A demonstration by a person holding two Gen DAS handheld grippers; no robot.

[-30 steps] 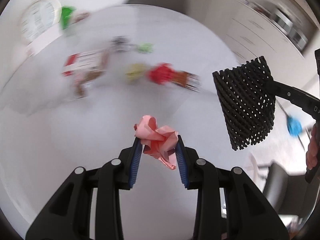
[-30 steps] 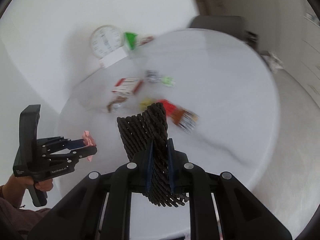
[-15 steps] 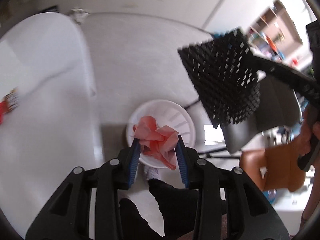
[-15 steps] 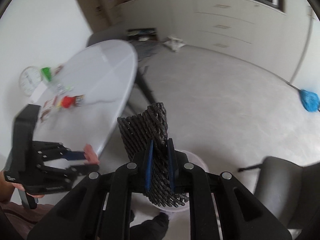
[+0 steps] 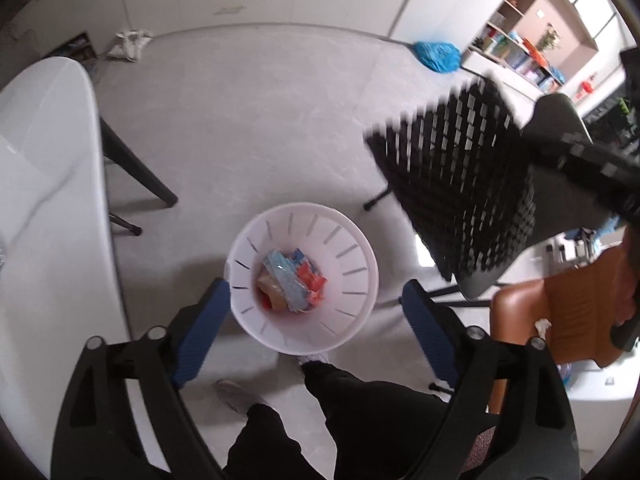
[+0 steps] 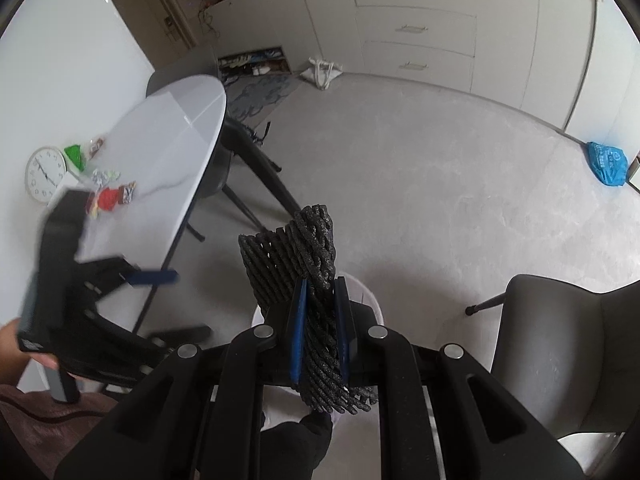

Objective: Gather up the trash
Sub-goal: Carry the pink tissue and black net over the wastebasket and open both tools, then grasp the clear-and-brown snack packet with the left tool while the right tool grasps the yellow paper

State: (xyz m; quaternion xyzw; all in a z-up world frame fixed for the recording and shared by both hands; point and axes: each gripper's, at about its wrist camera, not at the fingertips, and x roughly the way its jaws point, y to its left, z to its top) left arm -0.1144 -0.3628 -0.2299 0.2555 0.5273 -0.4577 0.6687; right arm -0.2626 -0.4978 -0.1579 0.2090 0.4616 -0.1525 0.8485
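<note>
My left gripper hangs over a white slotted bin on the floor. Its jaws are opening wide and nothing is between them. The bin holds blue, red and tan wrappers. My right gripper is shut on a black foam net, which sticks out past its blue pads. In the left wrist view that net hovers to the right of the bin and above it. The right wrist view shows the left gripper blurred at the left, and a little of the bin's rim behind the net.
The white oval table stands to the left with a red wrapper and a green packet on it. A grey chair and a brown chair stand to the right. The person's dark trouser legs are just below the bin.
Both grippers swung from over the table to over the bin on the floor. The left jaws opened and the crumpled pink paper has left them. The right still grips the net.
</note>
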